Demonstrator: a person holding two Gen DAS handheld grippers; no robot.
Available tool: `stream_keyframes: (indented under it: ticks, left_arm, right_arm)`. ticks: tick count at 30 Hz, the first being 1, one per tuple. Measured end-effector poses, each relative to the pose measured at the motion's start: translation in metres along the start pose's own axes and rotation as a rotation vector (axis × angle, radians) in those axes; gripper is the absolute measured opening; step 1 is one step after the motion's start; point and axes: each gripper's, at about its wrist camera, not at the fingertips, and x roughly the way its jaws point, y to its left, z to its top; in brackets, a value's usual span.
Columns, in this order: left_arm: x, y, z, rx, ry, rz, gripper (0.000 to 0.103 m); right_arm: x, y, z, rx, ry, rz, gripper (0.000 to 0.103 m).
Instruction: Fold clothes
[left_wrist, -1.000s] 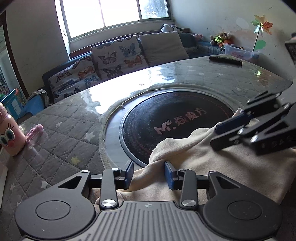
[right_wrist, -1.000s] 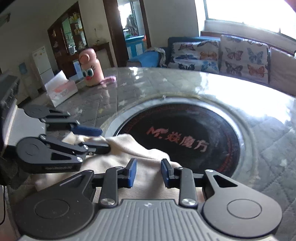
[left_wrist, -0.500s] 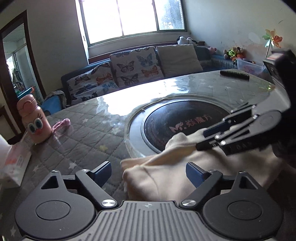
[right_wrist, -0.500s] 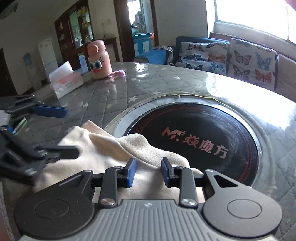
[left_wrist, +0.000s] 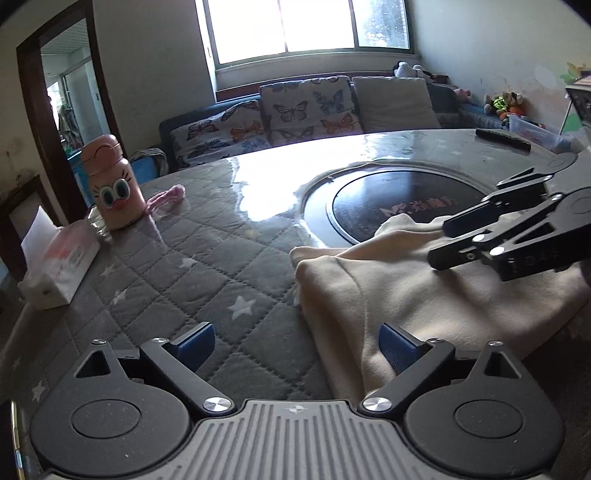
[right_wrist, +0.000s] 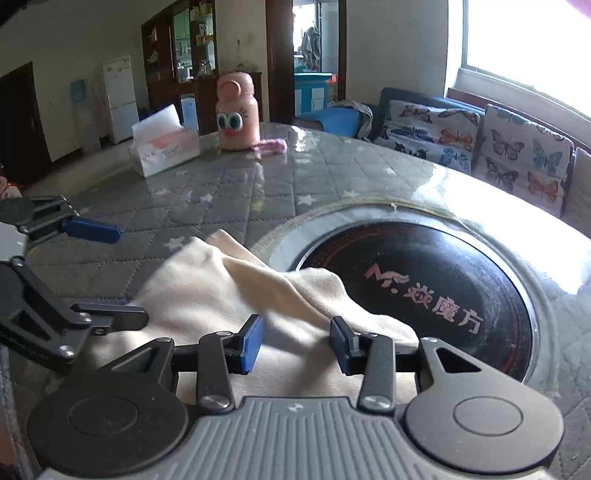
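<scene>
While both grippers sit at the near edge of the table, the scene reads as follows.

Garment: a cream garment (left_wrist: 399, 280) lies bunched and partly folded on the near right of the table, its far edge lapping onto the black round plate (left_wrist: 391, 192); in the right wrist view the same cloth (right_wrist: 221, 291) runs from the near left up to the plate's rim.

Left gripper: the left gripper (left_wrist: 295, 343) has its jaws spread wide, holding nothing; one blue fingertip (left_wrist: 194, 345) is over the quilted cover, the other just beside the cloth's near fold.

Right gripper: the right gripper (right_wrist: 295, 343) is low over the cloth with its jaws parted and a gap between the blue pads; whether they touch the fabric I cannot tell.

Table: a round table with a grey quilted star cover (left_wrist: 177, 280) under a glossy sheet.

Far left: a pink cartoon-faced bottle (left_wrist: 114, 184) stands upright, a pink strap (left_wrist: 166, 197) lying just beside it, and a tissue box (left_wrist: 55, 266) nearer on the left edge.

Far right: a dark flat bar (left_wrist: 502, 138) lies on the table.

Beyond the table: a sofa with butterfly cushions (left_wrist: 306, 110) under a bright window.
</scene>
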Motion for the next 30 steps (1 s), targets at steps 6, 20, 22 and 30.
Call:
stream_keyframes:
  ticks: [6, 20, 22, 30]
  left_arm:
    - [0.001, 0.005, -0.008, -0.02, 0.001, 0.021, 0.103]
    - [0.001, 0.008, -0.011, -0.039, -0.002, 0.031, 0.103]
    - [0.001, 0.009, -0.011, -0.04, -0.001, 0.035, 0.103]
    - [0.001, 0.007, -0.011, -0.041, 0.001, 0.043, 0.103]
  right_arm:
    - [-0.014, 0.029, -0.005, -0.101, -0.018, 0.048, 0.047]
    - [-0.019, 0.072, -0.025, -0.244, -0.027, 0.06, 0.049]
    - [-0.017, 0.074, -0.032, -0.258, -0.009, 0.062, 0.049]
    - [-0.052, 0.055, -0.034, -0.173, -0.025, 0.081, 0.05]
